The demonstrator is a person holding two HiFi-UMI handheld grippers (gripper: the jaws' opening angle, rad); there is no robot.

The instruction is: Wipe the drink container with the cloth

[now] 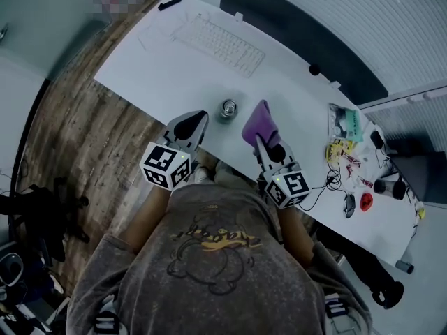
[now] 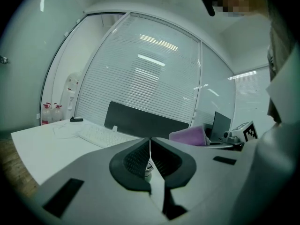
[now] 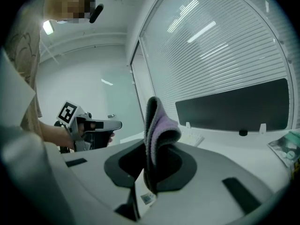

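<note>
A small metal drink can [image 1: 229, 108] stands upright on the white desk [image 1: 154, 68], between my two grippers. My left gripper [image 1: 193, 125] sits just left of the can, its jaws shut with nothing between them; through their lower gap the can [image 2: 147, 168] shows close ahead. My right gripper [image 1: 262, 139] is to the can's right and shut on a folded purple cloth [image 1: 259, 123]. In the right gripper view the cloth [image 3: 157, 130] stands up from between the jaws.
A white keyboard [image 1: 219, 44] lies at the back of the desk, with a black remote [image 1: 169, 3] at the far corner. Cables, packets and small items [image 1: 349, 159] clutter the right end. A dark partition panel [image 1: 300, 33] runs behind the desk.
</note>
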